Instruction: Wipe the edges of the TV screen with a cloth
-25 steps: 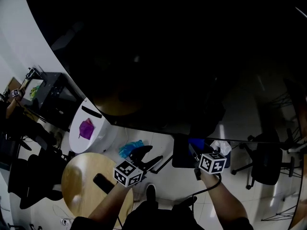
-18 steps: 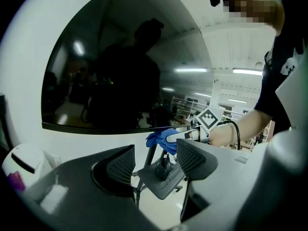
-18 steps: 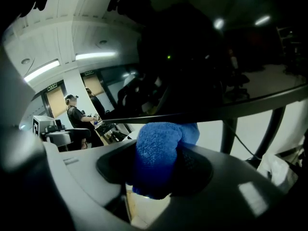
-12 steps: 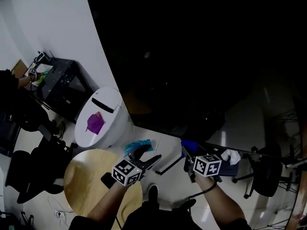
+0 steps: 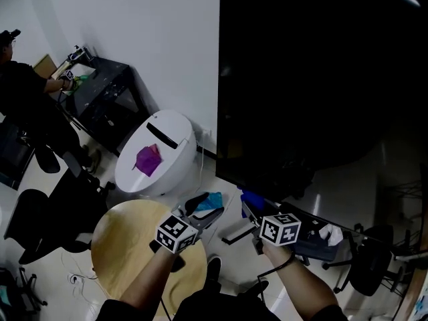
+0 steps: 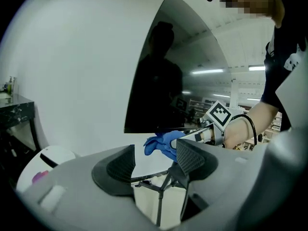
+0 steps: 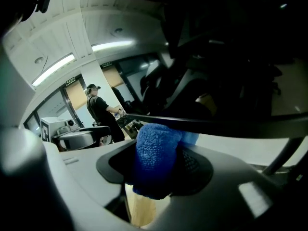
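Note:
The large black TV screen (image 5: 321, 79) fills the upper right of the head view; its left edge runs down the white wall. My right gripper (image 5: 248, 206) is shut on a blue cloth (image 5: 251, 197), just below the screen's lower left part. In the right gripper view the cloth (image 7: 154, 150) bulges between the jaws, close under the TV's dark bottom edge (image 7: 216, 124). My left gripper (image 5: 204, 215) is open and empty, left of the right one. The left gripper view shows its pads (image 6: 192, 157) apart, with the cloth (image 6: 162, 143) and right gripper (image 6: 195, 136) beyond.
A white rounded bin (image 5: 167, 146) with a purple thing on it stands by the wall. A round wooden table (image 5: 127, 253) is below my left arm. A person works at a black table (image 5: 100, 89) far left. Black chairs (image 5: 40, 226) stand nearby, and a teal object (image 5: 212, 200) lies on the floor.
The head view has swung left: the TV's left edge, the white wall and the bin have come into fuller view. Both grippers moved with it, the right still shut on the cloth.

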Demonstrator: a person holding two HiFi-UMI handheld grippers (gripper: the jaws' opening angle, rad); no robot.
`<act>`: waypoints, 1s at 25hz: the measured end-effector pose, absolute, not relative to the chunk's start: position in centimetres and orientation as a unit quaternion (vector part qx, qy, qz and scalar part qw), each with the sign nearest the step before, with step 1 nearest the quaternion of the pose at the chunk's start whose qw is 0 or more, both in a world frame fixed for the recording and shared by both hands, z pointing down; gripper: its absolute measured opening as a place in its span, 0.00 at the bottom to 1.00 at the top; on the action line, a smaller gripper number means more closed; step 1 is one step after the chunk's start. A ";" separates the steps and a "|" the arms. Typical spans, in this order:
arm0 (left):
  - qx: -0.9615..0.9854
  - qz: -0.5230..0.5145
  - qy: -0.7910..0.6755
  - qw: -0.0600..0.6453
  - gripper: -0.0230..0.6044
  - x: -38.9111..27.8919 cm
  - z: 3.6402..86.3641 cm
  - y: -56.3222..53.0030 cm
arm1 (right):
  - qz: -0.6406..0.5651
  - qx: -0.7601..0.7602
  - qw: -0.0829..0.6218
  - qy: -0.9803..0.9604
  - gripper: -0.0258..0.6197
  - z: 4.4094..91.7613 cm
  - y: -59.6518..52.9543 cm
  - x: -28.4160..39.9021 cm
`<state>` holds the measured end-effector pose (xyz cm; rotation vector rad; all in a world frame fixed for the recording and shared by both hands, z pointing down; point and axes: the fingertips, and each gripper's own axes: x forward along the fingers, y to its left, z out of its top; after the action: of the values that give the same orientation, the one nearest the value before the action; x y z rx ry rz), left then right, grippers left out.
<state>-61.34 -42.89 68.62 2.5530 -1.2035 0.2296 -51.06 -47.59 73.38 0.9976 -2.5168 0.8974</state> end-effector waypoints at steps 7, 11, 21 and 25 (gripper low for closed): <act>0.877 0.068 -0.448 0.157 0.45 -65.0 68.2 -42.1 | 0.314 0.312 0.152 -0.884 0.37 73.2 -47.6 -56.3; 0.871 0.055 -0.466 0.147 0.45 -67.3 67.5 -41.7 | 0.310 0.294 0.157 -0.890 0.37 73.1 -47.3 -59.2; 0.856 -0.036 -0.459 0.234 0.45 -70.7 67.7 -41.2 | 0.285 0.231 0.146 -0.919 0.37 71.5 -45.9 -65.8; 0.851 -0.149 -0.396 0.310 0.45 -71.1 66.4 -41.2 | 0.201 0.182 0.135 -0.953 0.37 68.4 -43.9 -67.0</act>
<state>-71.15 -41.24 66.40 2.2482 -1.0467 -0.3942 -67.05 -43.94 68.39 0.5274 -2.7603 0.5816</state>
